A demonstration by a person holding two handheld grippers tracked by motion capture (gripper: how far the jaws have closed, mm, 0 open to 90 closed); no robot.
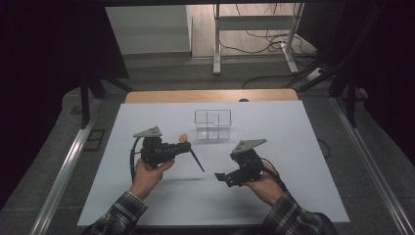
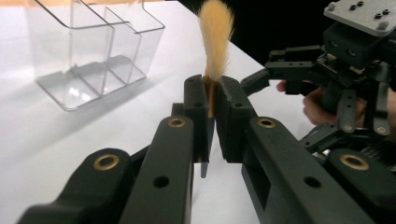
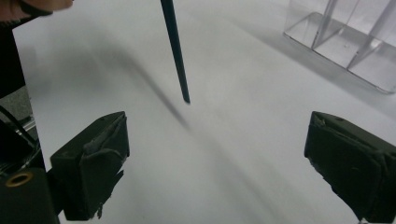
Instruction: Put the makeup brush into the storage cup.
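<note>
A small brush with tan bristles (image 2: pixel 216 37) and a thin dark handle (image 1: pixel 198 162) is clamped at its neck in my left gripper (image 1: pixel 185 146), which is shut on it left of the table's middle. The bristles point up and away in the left gripper view; the handle slants down toward the table, its tip (image 3: pixel 187 98) hanging just above the white surface. My right gripper (image 3: pixel 217 154) is open with nothing between its jaws, a short way right of the handle tip in the high view (image 1: pixel 222 177). A clear divided organizer (image 1: pixel 213 125) stands behind both grippers.
The white table top (image 1: pixel 274 147) has a wooden strip (image 1: pixel 210 95) along its far edge. Metal rails run along both sides of the table. Desk legs and loose cables (image 1: pixel 264 39) lie on the floor beyond.
</note>
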